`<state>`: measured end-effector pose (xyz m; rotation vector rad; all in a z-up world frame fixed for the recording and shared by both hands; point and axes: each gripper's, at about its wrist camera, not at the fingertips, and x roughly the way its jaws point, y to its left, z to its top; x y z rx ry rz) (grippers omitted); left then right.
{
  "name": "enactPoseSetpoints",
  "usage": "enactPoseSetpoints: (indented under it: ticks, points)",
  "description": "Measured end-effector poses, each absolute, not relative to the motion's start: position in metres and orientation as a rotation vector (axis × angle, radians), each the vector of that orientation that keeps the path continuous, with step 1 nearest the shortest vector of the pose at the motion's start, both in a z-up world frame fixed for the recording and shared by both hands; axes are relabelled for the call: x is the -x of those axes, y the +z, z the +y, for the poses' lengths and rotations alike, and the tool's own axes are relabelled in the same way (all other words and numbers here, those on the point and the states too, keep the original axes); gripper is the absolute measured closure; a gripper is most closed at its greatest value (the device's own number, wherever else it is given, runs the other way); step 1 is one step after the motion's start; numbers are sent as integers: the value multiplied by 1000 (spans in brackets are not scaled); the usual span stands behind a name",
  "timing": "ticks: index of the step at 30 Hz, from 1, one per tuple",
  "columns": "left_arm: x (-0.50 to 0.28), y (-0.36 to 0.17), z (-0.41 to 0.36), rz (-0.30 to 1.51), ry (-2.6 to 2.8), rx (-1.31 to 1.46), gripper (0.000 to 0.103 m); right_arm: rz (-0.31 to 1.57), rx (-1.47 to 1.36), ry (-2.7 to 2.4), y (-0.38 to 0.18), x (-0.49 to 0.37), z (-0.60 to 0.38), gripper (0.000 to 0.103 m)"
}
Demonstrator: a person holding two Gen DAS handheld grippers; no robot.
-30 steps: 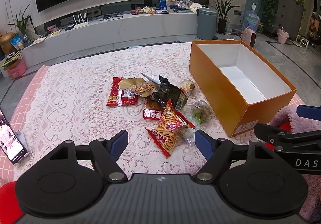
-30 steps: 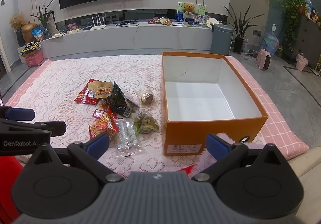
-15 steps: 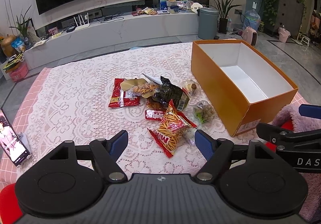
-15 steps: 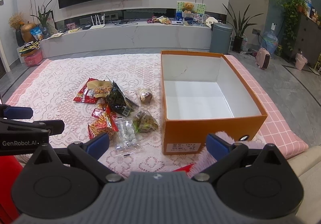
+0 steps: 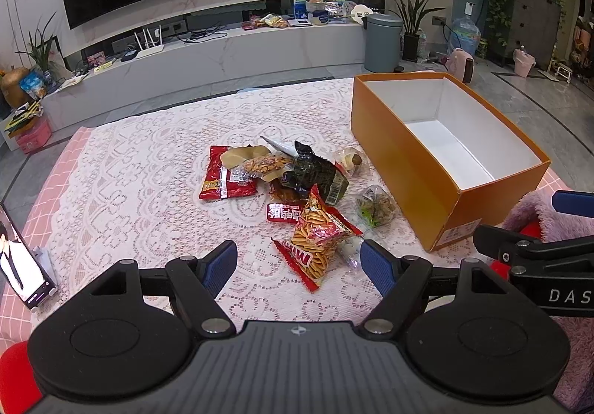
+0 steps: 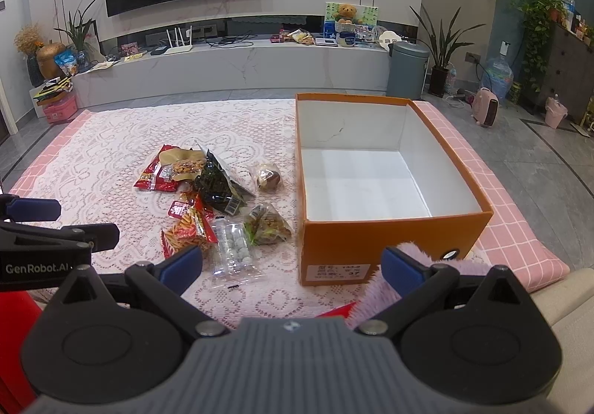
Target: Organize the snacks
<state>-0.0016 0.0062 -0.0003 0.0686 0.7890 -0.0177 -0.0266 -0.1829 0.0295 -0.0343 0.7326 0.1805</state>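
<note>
A pile of snack packets lies on the lace-covered table: a red packet (image 5: 226,180), a black packet (image 5: 315,172), an orange stick-snack bag (image 5: 319,239), and a clear packet of white candies (image 6: 235,250). An empty orange box (image 5: 401,161) with a white inside stands to the right of the pile; it also shows in the right wrist view (image 6: 389,247). My left gripper (image 5: 299,261) is open and empty, just short of the stick-snack bag. My right gripper (image 6: 293,263) is open and empty, near the box's front corner.
A phone (image 5: 22,269) stands at the table's left edge. A fluffy purple sleeve (image 5: 545,213) sits at the right. Behind the table are a TV shelf (image 6: 237,65), a grey bin (image 6: 406,68) and potted plants.
Both grippers have barely moved; the left view has shifted slightly left, and both stay open.
</note>
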Motion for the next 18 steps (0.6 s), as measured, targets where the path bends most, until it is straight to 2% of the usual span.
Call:
enactPoseSetpoints:
  ticks: [18]
  points:
    - [1,0,5,788,-21,-70,14,737,45,184,29,26,-181,3]
